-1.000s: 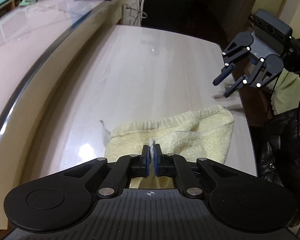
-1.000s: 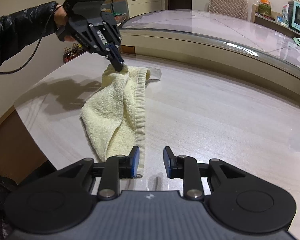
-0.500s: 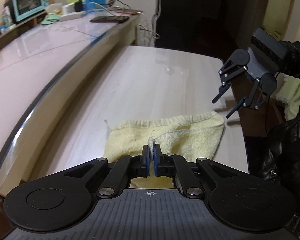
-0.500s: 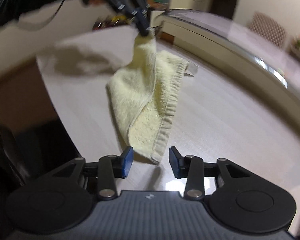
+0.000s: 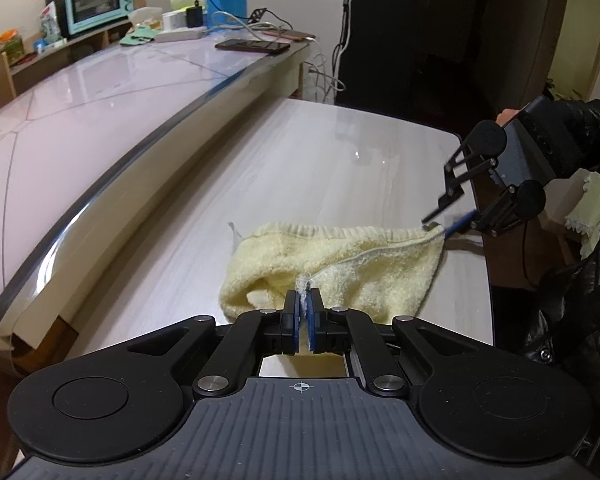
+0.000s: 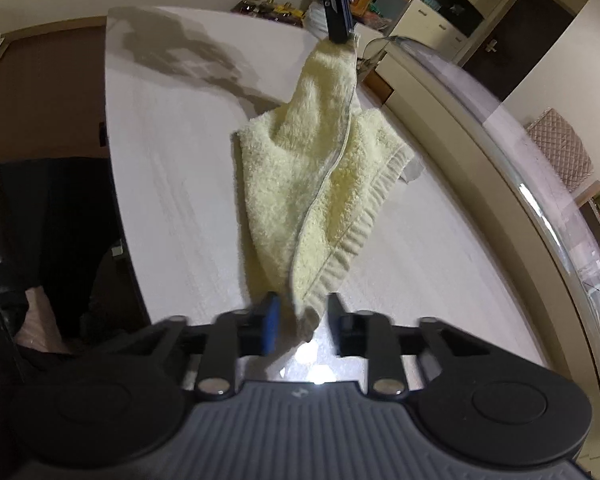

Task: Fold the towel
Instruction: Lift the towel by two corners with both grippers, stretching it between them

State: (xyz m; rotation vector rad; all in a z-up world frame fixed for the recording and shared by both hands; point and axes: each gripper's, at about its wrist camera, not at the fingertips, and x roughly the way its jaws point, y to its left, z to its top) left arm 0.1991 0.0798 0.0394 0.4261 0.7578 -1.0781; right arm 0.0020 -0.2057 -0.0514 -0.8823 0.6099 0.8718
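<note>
Right gripper (image 6: 302,326) jaws just closing around towel (image 6: 320,184) corner, pads not yet pressing. Left gripper (image 5: 303,312) is pinching the opposite corner shut, having lifted it. Towel is stretching between both over table (image 5: 320,168); folding seems ready to begin.

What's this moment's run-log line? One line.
left gripper: shut on yellow towel corner | right gripper: jaws just closing around far corner, not gripping | rest lies on table

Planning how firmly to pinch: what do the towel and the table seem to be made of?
Towel: soft looped terry, probably cotton, pale yellow, matte, with a ribbed hem. Table: pale wood-grain top, likely laminate, smooth and semi-glossy; it reflects light.
</note>
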